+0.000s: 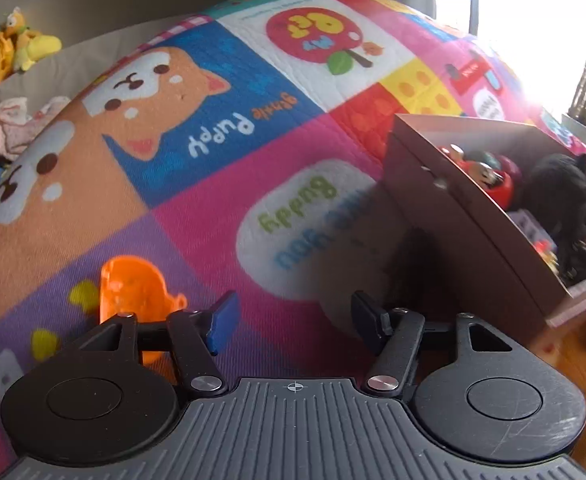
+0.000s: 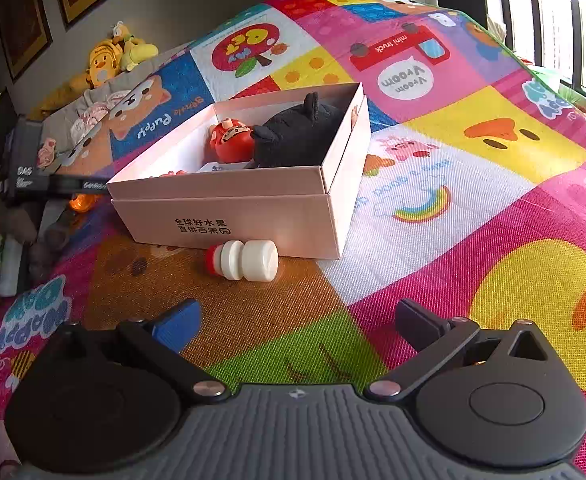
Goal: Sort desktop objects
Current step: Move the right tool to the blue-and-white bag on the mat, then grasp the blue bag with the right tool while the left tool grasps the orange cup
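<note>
1. A bright cartoon play mat [image 2: 473,208] filled both views.
2. A pale open box [image 2: 237,204] sat at centre of the right wrist view, holding a black plush [image 2: 297,136] and red figure [image 2: 231,142].
3. A white bottle [image 2: 247,260] lay on its side, touching the box front.
4. The right gripper [image 2: 297,320] stood wide apart, empty.
5. The left gripper [image 1: 293,320] stood partly apart, empty; an orange toy [image 1: 133,292] lay lower left.

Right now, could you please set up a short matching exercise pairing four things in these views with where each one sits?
Things:
1. black plush toy
2. white bottle
3. orange toy
4. yellow plush toys

Places:
A. on the mat in front of the box
B. inside the box
C. far off beside the wall
D. on the mat just behind the left gripper

Pairs: 1-B, 2-A, 3-D, 4-C
</note>
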A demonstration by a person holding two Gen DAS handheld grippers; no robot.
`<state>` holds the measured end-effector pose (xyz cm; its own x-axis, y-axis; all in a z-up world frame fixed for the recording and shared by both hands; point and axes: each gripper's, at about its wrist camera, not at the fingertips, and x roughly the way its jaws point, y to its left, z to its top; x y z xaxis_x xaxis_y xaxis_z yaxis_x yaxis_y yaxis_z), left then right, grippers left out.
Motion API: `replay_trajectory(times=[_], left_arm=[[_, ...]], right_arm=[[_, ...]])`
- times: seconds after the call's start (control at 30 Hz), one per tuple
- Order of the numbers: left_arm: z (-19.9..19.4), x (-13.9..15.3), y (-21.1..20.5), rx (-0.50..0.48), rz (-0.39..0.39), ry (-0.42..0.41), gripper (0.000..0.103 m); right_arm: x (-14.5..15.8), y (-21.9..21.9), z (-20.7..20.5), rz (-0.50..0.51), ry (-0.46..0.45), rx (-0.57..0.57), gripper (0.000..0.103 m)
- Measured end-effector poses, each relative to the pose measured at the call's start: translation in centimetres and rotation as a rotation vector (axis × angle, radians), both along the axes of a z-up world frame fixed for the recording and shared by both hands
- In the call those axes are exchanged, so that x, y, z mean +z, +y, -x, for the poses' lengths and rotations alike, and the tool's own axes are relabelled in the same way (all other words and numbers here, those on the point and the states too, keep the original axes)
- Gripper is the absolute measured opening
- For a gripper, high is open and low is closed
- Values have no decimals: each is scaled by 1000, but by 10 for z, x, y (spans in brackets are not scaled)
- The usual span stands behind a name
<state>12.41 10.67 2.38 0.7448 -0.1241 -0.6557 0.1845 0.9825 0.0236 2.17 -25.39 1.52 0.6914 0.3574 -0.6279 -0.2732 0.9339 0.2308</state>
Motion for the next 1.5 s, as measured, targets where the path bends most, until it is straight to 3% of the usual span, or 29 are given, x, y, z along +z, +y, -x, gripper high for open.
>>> replay_trajectory(times=[0.13,0.27,0.37,0.5,0.53,0.6,0.63,0.67,0.8,0.93,1.03,1.17,1.23,1.37,1.5], left_arm=[[53,10,2,-17,40,-30,81],[84,11,-3,11,-28,-60,91],[92,10,-4,57,-63,-64,93],[94,10,-3,99,-40,-66,95],[95,10,-2,111,-43,-74,95],[93,11,1,146,-50,-96,96],[91,12,3,170,-55,-110,97],[88,13,7,196,-61,-124,97],[67,14,23,285,-79,-151,97],[34,9,28,316,-134,-151,97],[7,3,30,334,-172,-117,92],[-11,-3,30,335,-188,-74,72],[-11,-3,26,326,-204,-73,59],[3,1,16,286,-202,-66,57],[47,18,-4,208,-154,-97,57]], right_arm=[[5,-3,-1,-32,32,55,103],[27,7,13,-80,87,309,103],[38,30,37,-7,112,504,103],[32,48,59,88,147,611,103],[29,51,62,103,162,620,100],[26,55,64,132,178,628,78],[27,56,62,133,180,617,66],[27,55,59,136,168,584,63],[27,51,29,138,116,395,60],[21,40,1,67,76,232,61],[21,32,-1,34,51,176,66],[26,10,9,-1,-11,79,84],[24,-1,14,-28,-15,45,87],[14,-15,18,-71,-17,-20,96],[6,-23,20,-120,-16,-57,99]])
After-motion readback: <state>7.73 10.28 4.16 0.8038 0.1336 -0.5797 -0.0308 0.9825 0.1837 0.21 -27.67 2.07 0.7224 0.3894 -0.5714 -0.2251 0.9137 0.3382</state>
